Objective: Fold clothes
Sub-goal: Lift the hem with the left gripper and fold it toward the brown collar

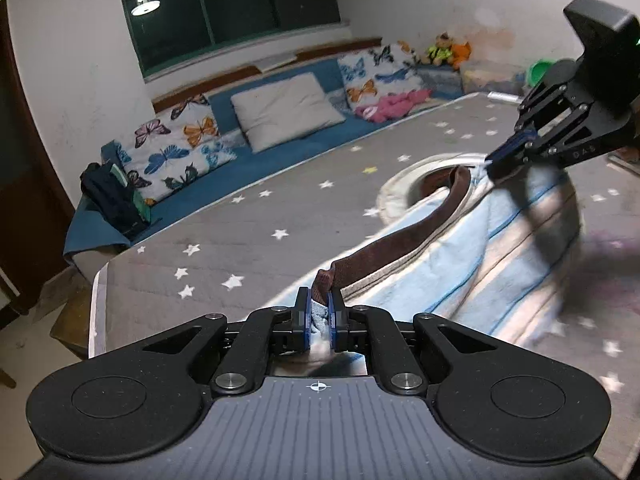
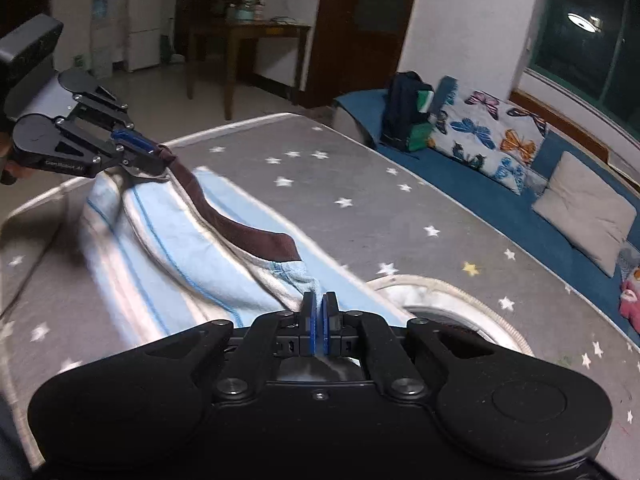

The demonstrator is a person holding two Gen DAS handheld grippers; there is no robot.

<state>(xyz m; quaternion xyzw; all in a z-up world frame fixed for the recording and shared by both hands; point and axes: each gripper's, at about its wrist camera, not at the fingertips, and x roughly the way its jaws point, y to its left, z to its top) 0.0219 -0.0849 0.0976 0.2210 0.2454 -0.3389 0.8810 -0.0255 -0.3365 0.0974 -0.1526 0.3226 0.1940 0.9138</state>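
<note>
A light blue striped garment (image 1: pixel 460 280) with a brown band (image 1: pixel 400 244) along its top edge hangs stretched between both grippers above a grey star-patterned mattress (image 1: pixel 240 232). My left gripper (image 1: pixel 320 308) is shut on one end of the band, with blue cloth bunched between its pads. At the upper right my right gripper (image 1: pixel 496 164) is shut on the far end. In the right wrist view, the right gripper (image 2: pixel 319 312) pinches the blue garment (image 2: pixel 180 232), and the left gripper (image 2: pixel 152 152) holds the brown band (image 2: pixel 240 216) at the upper left.
A white ring-shaped cloth item (image 1: pixel 400 184) lies on the mattress behind the garment. A blue bench (image 1: pixel 280 148) along the wall carries butterfly cushions (image 1: pixel 176 152), a grey pillow (image 1: pixel 284 112), a dark backpack (image 1: pixel 112 200) and pink cloth (image 1: pixel 392 106). A wooden table (image 2: pixel 248 44) stands beyond the mattress (image 2: pixel 400 220).
</note>
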